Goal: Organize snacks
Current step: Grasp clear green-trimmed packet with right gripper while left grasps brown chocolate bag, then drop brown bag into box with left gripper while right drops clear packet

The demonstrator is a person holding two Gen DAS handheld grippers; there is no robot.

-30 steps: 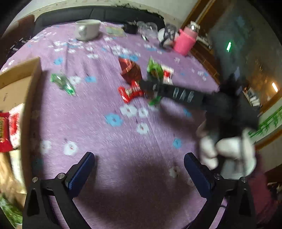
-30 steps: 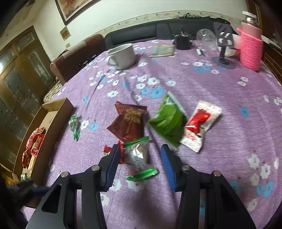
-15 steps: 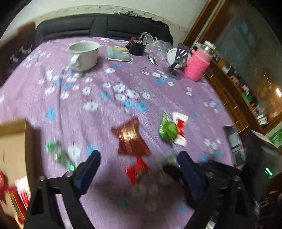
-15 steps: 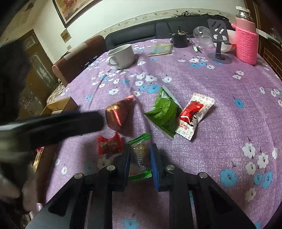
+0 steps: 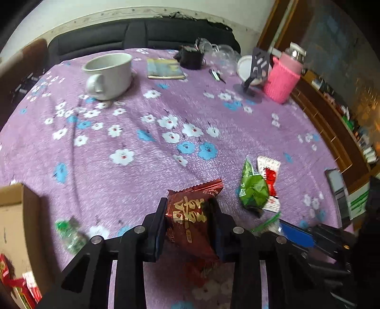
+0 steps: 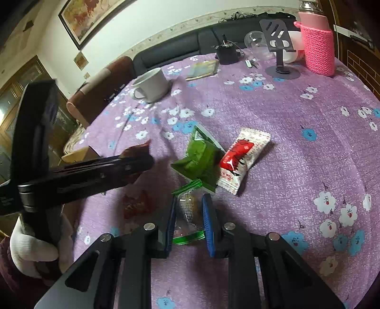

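Grippers both pinching: left gripper (image 5: 187, 214) freshly clamped on dark red packet (image 5: 190, 214), right gripper (image 6: 188, 214) on clear green-ended sweet (image 6: 187, 206); lift slowly toward cardboard box (image 5: 14, 214).

Dim indoor light, fisheye-warped dark edges, slight motion blur

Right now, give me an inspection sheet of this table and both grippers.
Surface: purple flowered tablecloth, round table.
Job's things: dark red packet in left gripper; clear green-edged candy in right gripper; green packet, white-red packet and small red candy lying loose; cardboard box at left edge.
Clutter: white mug, pink bottle, phone stand.
Grippers: left just closed on its packet; right shut.
Cables: nothing seen.
Surroundings: dark sofa, framed picture.
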